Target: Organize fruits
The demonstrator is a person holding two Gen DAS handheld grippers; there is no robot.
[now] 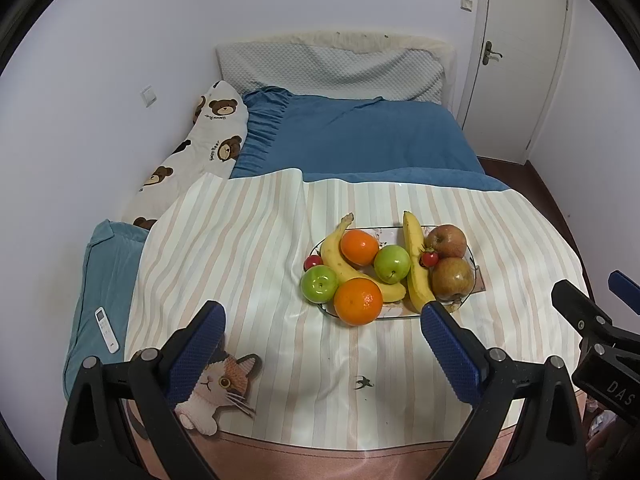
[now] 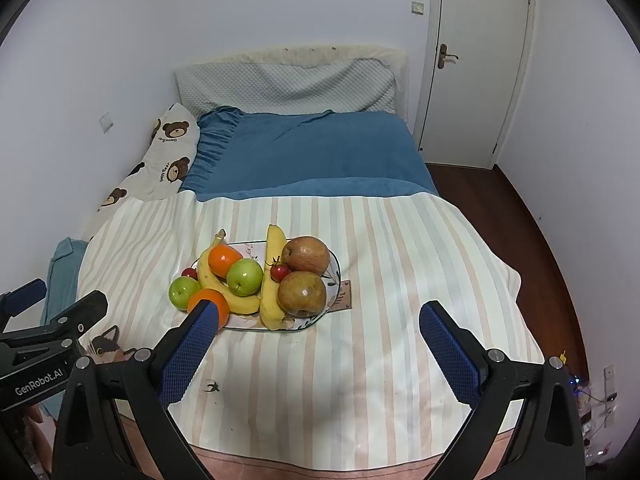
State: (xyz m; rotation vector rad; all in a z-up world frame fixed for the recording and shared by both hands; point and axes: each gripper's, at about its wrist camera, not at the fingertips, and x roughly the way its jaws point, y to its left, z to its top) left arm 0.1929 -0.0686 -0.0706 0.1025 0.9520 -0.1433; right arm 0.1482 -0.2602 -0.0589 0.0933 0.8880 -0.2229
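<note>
Striped cloth [image 1: 248, 240] over the bed bears the plate [image 1: 478, 280] heaped with fruits [image 1: 394, 264], just ahead of the left gripper [image 1: 322, 330] and ahead-left of the right gripper [image 2: 320, 328], both spread wide and empty, seemingly poised for reaching.

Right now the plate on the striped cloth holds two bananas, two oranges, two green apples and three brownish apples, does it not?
Nearly: the right wrist view shows only two brownish apples, not three. The plate on the striped cloth, the two bananas, two oranges and two green apples are as you say.
</note>
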